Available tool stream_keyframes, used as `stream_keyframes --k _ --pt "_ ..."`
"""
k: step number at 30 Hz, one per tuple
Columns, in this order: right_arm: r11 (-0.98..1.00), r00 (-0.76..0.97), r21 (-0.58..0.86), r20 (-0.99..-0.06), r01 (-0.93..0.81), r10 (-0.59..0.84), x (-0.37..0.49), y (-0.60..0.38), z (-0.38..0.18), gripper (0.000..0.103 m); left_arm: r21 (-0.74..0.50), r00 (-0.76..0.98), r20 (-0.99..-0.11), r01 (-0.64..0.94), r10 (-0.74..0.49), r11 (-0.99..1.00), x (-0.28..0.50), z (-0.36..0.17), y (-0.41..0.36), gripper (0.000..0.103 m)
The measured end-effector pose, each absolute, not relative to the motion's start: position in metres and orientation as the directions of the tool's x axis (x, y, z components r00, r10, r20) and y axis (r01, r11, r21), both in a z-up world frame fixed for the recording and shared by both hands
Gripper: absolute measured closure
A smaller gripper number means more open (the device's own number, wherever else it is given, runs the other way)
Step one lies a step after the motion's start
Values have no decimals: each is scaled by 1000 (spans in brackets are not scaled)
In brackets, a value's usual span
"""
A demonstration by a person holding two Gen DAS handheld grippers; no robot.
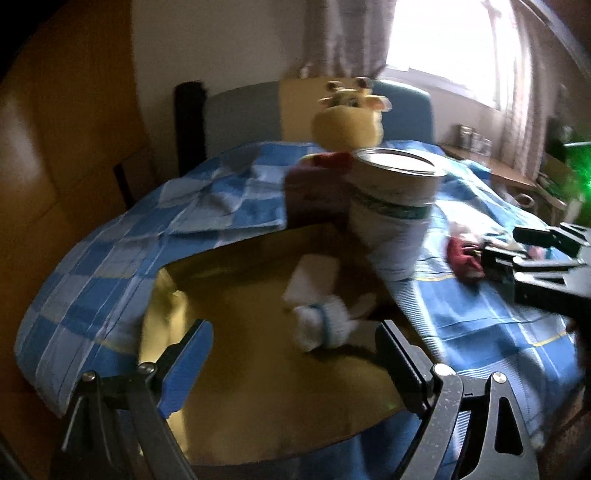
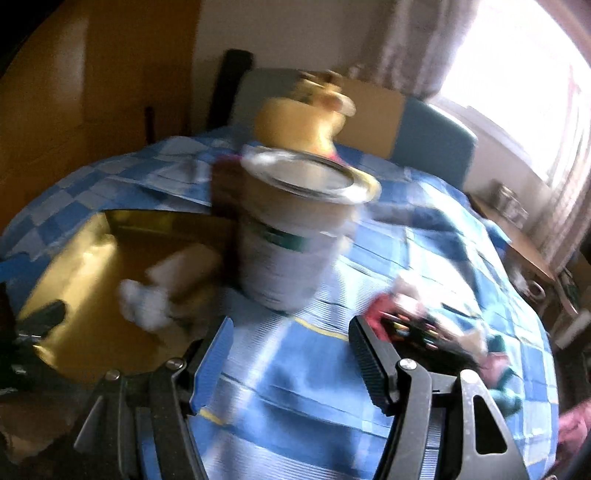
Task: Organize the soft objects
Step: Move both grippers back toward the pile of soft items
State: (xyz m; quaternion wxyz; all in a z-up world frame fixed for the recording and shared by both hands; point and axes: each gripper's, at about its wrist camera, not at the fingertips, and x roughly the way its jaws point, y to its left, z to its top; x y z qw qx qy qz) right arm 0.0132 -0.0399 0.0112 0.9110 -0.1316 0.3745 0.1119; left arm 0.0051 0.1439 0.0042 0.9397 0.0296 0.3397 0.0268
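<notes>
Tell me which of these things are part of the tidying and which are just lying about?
Part of the job:
- yellow plush toy
- white rolled socks
- dark red soft pile
- gold box

Just lying about:
- tin can
- checked bedsheet
- curtains

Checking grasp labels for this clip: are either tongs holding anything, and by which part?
Nothing is held. The left tongs and right tongs both stand open and empty.

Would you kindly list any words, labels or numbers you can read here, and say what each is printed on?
None can be read.
Tin can: a green band with print across its label, too blurred to read in either view.
Nothing else shows any lettering.
</notes>
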Motion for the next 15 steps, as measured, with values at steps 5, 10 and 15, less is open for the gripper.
stream_keyframes --k 5,10,15 --pt "971 691 -173 -722 -165 -11 33 -106 7 37 86 770 -638 68 3 994 17 6 106 13" --pt "984 682 -176 -720 2 -130 48 -176 4 37 97 763 -644 151 -53 984 24 5 71 13" --pt "976 685 -105 -698 193 -210 53 -247 -3 37 108 747 -658 220 -96 969 29 1 40 13"
